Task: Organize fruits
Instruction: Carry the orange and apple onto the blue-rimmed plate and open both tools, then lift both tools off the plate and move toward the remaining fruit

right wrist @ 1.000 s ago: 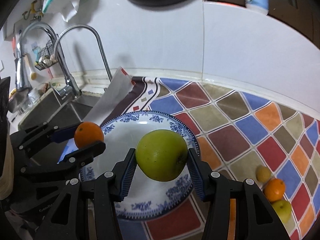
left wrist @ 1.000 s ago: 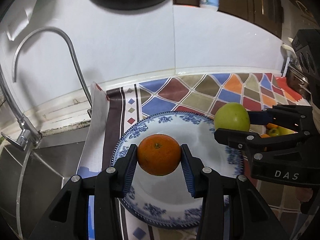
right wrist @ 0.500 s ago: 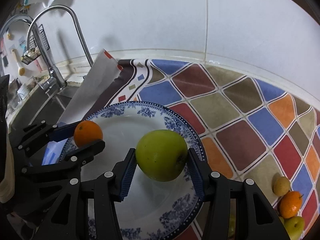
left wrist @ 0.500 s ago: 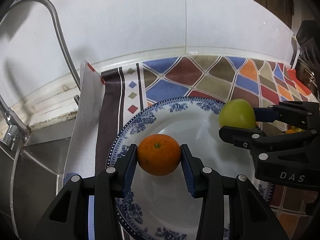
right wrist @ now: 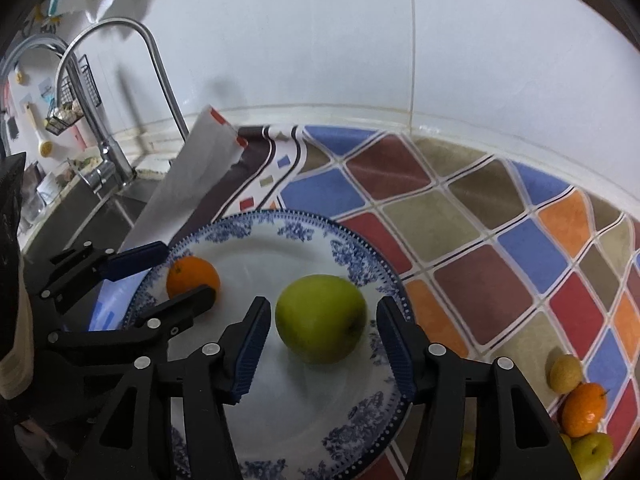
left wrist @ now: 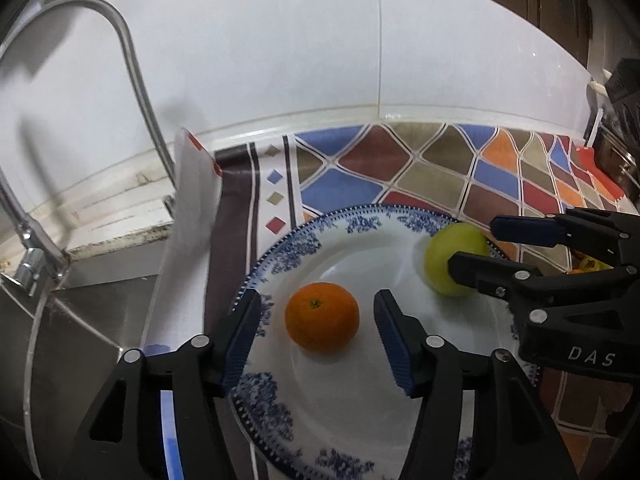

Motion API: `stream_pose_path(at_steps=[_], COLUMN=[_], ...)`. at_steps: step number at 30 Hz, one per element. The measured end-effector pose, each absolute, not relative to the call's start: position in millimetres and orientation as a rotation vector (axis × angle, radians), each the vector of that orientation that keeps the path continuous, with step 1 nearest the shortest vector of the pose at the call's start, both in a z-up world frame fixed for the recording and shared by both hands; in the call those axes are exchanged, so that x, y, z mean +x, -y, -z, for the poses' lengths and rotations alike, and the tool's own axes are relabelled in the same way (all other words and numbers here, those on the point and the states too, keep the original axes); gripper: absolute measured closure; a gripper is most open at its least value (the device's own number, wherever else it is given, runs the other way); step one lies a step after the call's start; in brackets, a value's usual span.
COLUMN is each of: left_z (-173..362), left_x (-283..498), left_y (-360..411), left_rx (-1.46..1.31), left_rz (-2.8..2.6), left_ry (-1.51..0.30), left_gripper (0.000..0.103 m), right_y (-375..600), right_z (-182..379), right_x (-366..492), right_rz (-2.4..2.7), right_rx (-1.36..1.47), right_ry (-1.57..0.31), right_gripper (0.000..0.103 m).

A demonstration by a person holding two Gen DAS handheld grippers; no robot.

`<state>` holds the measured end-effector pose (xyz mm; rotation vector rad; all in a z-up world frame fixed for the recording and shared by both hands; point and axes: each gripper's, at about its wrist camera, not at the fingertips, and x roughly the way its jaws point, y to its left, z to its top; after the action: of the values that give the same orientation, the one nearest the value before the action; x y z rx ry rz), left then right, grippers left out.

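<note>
An orange lies on the blue-and-white plate. My left gripper straddles it with its jaws opening; gaps show on both sides of the fruit. A green apple rests on the same plate, between the pads of my right gripper, whose jaws are also opening with gaps on both sides. In the right wrist view the orange and the left gripper sit at the plate's left. In the left wrist view the apple and the right gripper are at the plate's right.
The plate stands on a colourful checked mat beside a steel sink with a curved tap. Several more fruits lie at the mat's right. A white tiled wall stands close behind.
Both grippers sank toward the plate with their fruit, then opened. The orange and the apple now rest on the plate, free of the pads.
</note>
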<state>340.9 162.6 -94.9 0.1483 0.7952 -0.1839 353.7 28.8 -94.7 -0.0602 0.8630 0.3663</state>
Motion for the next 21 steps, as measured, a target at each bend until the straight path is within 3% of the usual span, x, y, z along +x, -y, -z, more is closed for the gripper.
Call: stream_pose_path(at_steps=[11,21], left_z=[39,8], left_x=[283,235], left_y=[-156,-139], left_rx=[0.101,0.104], left_rz=[0.155,0.178], left_ry=[-0.643,-0.545], left_gripper=[0.022,0.008], right_y=[-6,23], right_z=[52,13], right_x=[300,239], right_rz=[-0.324,-0.215], right_rx=[-0.041,-0.03], right_ry=[-0.76,-0.644], right_gripper=[0.047,0.034])
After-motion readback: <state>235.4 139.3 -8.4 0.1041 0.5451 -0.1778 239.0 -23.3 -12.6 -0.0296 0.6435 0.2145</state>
